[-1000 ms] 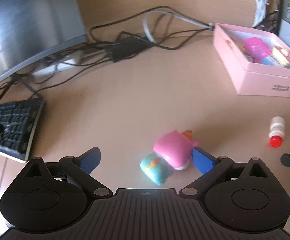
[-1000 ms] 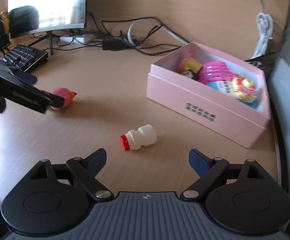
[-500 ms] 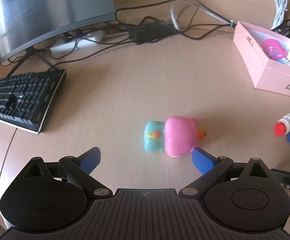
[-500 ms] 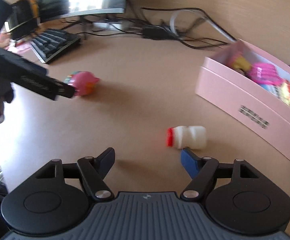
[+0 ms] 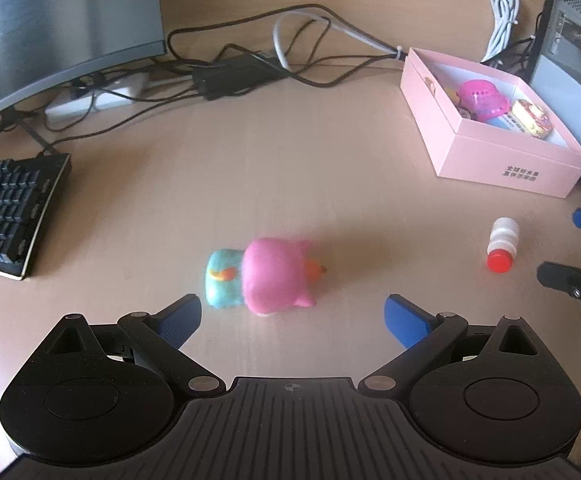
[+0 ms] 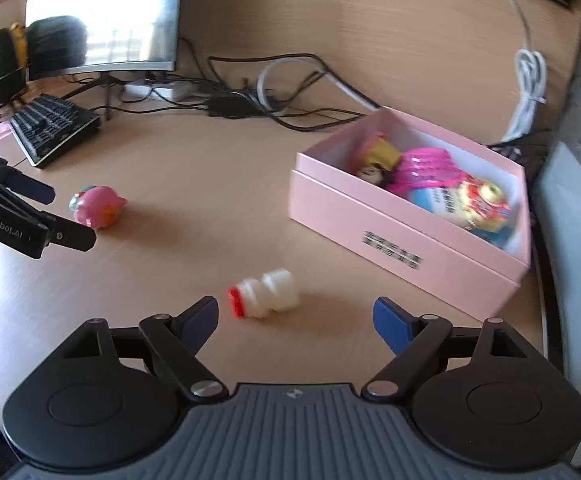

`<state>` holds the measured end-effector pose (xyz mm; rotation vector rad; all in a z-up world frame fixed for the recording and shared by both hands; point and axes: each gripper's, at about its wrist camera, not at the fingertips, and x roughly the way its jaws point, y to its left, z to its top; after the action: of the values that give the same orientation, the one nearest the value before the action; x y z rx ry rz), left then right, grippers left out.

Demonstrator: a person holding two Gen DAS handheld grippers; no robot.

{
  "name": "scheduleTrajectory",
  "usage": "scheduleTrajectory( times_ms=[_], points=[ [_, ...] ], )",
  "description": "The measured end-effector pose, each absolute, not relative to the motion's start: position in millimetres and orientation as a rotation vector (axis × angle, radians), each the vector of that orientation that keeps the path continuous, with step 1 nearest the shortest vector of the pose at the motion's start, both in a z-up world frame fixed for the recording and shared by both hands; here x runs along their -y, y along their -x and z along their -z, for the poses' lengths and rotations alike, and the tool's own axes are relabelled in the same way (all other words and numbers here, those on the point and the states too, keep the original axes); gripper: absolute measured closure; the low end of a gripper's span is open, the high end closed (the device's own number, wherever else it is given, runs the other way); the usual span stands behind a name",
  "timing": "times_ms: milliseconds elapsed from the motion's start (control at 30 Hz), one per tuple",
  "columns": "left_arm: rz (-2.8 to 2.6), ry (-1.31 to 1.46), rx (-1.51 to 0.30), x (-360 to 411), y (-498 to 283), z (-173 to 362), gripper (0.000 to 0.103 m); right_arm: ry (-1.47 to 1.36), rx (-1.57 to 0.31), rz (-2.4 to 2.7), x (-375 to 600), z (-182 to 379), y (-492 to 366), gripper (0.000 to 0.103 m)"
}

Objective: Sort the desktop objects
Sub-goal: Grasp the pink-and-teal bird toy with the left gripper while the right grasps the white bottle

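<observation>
On my desk (image 5: 250, 168) stands one pink box (image 6: 406, 240), open-topped, with several toys inside (too jumbled to count). One pink-and-teal squishy toy (image 5: 266, 280) lies just ahead of my left tongs (image 5: 292, 316), which gape empty. One small white bottle (image 6: 266, 294), red-capped, lies on its side before my right tongs (image 6: 294, 316), opening, touching nothing.

Pink box (image 5: 490, 160), red-capped white bottle (image 6: 268, 292)

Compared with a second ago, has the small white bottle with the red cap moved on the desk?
Cannot tell. The bottle lies on its side short of the pink box, as before; the camera moved and the picture is blurred.
</observation>
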<state>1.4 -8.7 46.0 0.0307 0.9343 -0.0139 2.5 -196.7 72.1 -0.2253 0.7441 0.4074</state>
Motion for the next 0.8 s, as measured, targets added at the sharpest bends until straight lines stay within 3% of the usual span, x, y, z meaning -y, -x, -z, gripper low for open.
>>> scheduleTrajectory(
  times_ms=[500,567,700,767,800],
  points=[
    [0.01,-0.055,-0.918,14.4,-7.0,-51.4,0.002,0.252,-0.75,-0.425,192.9,-61.3,1.5,0.018],
    [0.005,-0.055,-0.918,10.4,-0.9,-54.1,0.002,0.282,-0.729,-0.461,187.7,-60.6,-4.5,0.026],
    [0.0,-0.044,-0.918,-3.0,10.9,-56.1,0.002,0.286,-0.737,-0.508,180.7,-57.3,-22.8,0.032],
    [0.006,-0.041,-0.918,-8.2,14.6,-55.4,0.002,0.288,-0.762,-0.536,175.1,-54.1,-29.1,0.055],
    [0.008,-0.044,-0.916,-9.2,15.7,-55.2,0.002,0.299,-0.783,-0.542,171.0,-51.6,-31.5,0.059]
  ],
)
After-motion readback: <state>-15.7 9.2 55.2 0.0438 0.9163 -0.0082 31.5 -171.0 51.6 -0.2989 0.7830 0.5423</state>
